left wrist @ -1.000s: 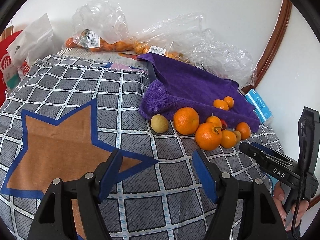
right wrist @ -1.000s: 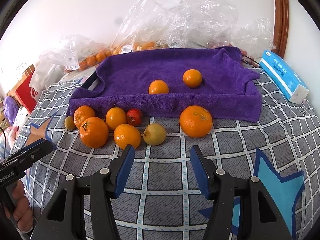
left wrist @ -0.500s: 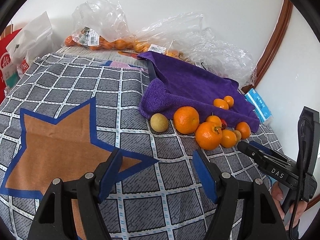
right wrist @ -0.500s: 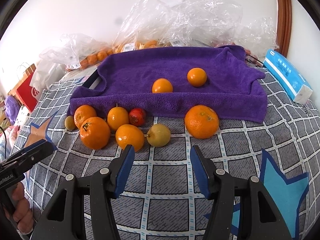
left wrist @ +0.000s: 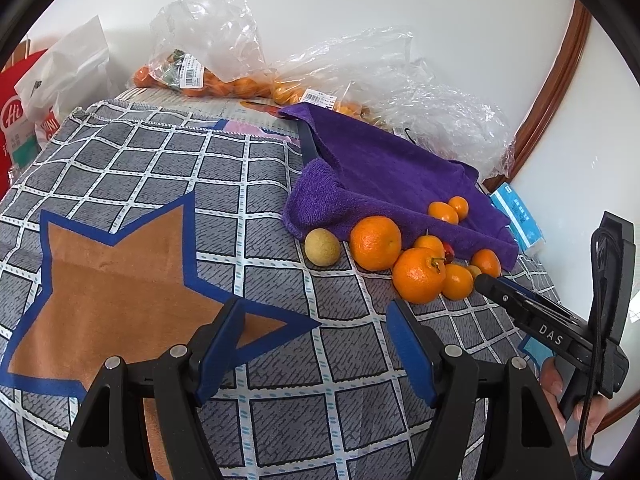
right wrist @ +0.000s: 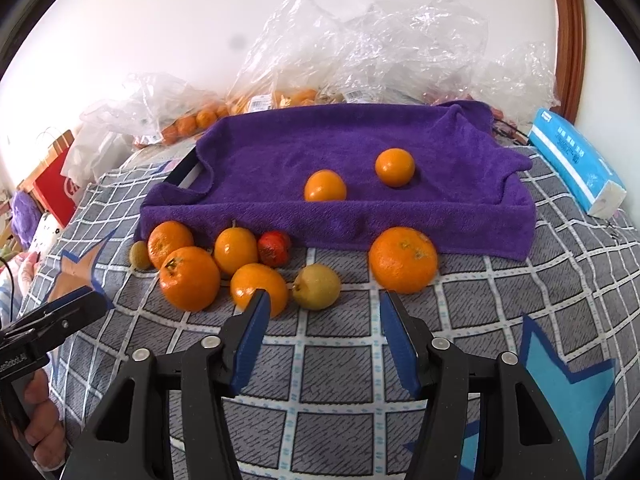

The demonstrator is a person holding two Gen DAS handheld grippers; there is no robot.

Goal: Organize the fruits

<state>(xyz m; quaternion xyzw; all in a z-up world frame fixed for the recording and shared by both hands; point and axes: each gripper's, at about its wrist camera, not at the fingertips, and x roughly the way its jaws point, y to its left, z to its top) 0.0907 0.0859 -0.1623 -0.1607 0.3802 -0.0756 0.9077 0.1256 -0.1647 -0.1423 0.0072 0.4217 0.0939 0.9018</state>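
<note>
— Looking along my right gripper [right wrist: 322,312] now: its jaws are spread wide and hold nothing. The yellowish round fruit [right wrist: 317,292] sits just past the fingertips at 12 o'clock, and a small orange [right wrist: 256,286] is partly behind the left blue pad.

— Where's the rest of the fruit?

— A big orange [right wrist: 403,260] lies at 1 o'clock, against the front edge of the purple towel [right wrist: 280,152]. At 10 o'clock there's a cluster close together: a stemmed orange [right wrist: 190,278], another orange [right wrist: 170,242] behind it, an orange with a thin stalk [right wrist: 235,250], a small red fruit [right wrist: 274,248] and a little greenish-brown one [right wrist: 139,255] at the far left. Two small oranges [right wrist: 325,186] [right wrist: 395,167] rest on the towel itself, well apart from the cluster.

— And your left side?

— My left gripper [left wrist: 316,332] hangs released over the checked cloth [left wrist: 200,184], nothing between its pads, just beyond the tip of the brown star [left wrist: 120,288]. From there the fruit pile is up at 1 o'clock, and the right gripper's tip reaches in at 3 o'clock, close to that pile — I cannot tell whether it touches.

— Anything behind?

— Clear plastic bags [right wrist: 360,48] with more oranges along the wall, and a blue tissue pack [right wrist: 576,160] at 2 o'clock in the right view.
</note>
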